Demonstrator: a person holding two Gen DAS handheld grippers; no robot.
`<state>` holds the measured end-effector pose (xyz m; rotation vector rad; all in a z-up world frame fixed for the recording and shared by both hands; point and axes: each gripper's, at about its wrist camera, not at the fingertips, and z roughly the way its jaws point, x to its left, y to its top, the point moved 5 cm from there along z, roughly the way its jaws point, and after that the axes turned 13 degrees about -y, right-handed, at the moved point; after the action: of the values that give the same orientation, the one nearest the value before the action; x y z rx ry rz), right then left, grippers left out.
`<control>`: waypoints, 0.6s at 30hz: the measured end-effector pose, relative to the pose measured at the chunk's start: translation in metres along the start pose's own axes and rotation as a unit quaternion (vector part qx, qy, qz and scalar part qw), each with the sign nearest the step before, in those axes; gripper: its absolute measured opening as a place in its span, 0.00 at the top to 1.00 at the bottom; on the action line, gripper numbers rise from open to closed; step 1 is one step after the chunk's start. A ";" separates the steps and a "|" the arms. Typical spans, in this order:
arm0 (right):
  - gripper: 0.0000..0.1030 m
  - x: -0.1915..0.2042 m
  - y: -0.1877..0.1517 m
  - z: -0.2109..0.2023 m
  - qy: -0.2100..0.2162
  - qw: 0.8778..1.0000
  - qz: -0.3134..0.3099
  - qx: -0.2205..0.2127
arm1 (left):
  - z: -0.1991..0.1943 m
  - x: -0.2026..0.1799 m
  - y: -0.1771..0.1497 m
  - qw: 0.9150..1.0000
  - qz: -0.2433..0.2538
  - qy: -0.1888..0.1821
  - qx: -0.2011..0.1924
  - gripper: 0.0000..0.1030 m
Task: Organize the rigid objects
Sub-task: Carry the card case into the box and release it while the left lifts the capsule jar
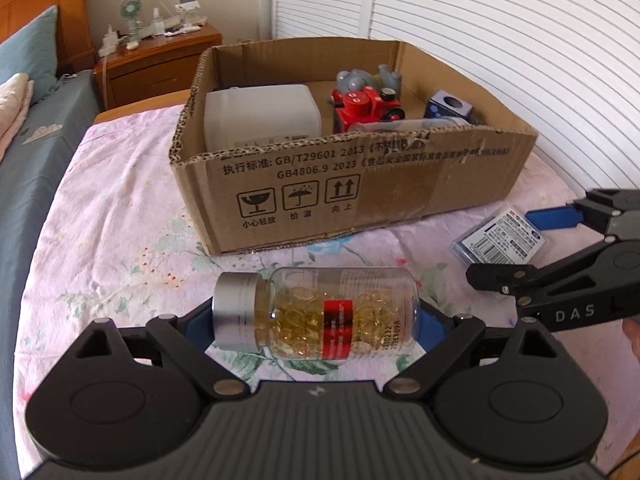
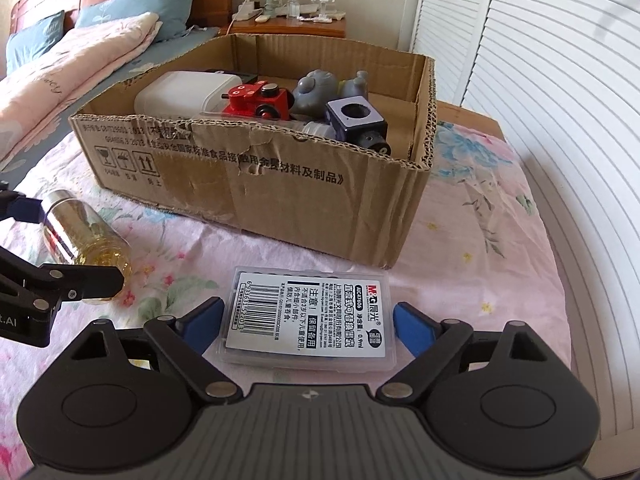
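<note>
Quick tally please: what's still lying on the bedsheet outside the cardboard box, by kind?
Clear capsule bottle with silver cap: 1
Flat clear plastic case with white label: 1
Total: 2

Cardboard box (image 1: 360, 184) on bed (image 1: 120, 232), toy train (image 1: 366, 110) & white container (image 1: 260, 116) inside. Capsule bottle (image 1: 320, 316) lies in front of box; labelled plastic case (image 2: 308, 320) to bottle's right. Nightstand (image 1: 160, 64) behind.
</note>
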<state>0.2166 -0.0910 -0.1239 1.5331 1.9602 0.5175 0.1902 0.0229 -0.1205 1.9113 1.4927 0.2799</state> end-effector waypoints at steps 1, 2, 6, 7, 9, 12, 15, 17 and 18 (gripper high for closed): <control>0.09 0.000 0.000 -0.001 0.004 1.000 -0.002 0.001 | -0.001 0.000 0.000 1.000 0.003 -0.004 0.005 0.09; 0.09 -0.001 0.000 -0.003 0.009 1.000 -0.005 0.002 | -0.002 0.000 0.001 1.000 0.007 -0.007 0.009 0.09; 0.09 -0.002 0.002 -0.014 0.021 0.999 -0.027 0.004 | -0.011 -0.003 0.004 0.999 0.031 -0.018 0.023 0.09; 0.09 -0.002 0.002 -0.016 0.022 0.999 -0.031 0.003 | -0.013 -0.004 0.006 0.999 0.036 -0.021 0.026 0.09; 0.09 -0.003 0.004 -0.022 0.024 0.999 -0.044 0.004 | -0.019 -0.005 0.009 0.998 0.044 -0.027 0.033 0.09; 0.09 -0.002 0.006 -0.029 0.030 0.998 -0.060 0.007 | -0.027 -0.006 0.014 0.997 0.053 -0.034 0.039 0.09; 0.09 -0.002 0.009 -0.034 0.038 0.997 -0.073 0.014 | -0.035 -0.008 0.019 0.996 0.067 -0.032 0.042 0.09; 0.09 -0.002 0.010 -0.038 0.038 0.996 -0.081 0.014 | -0.039 -0.010 0.022 0.996 0.075 -0.030 0.042 0.09; 0.09 -0.003 0.011 -0.040 0.037 0.995 -0.087 0.014 | -0.041 -0.010 0.023 0.996 0.077 -0.031 0.042 0.09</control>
<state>0.1987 -0.0886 -0.0871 1.3614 2.1426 0.4810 0.1823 0.0264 -0.0734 2.0884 1.3374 0.2271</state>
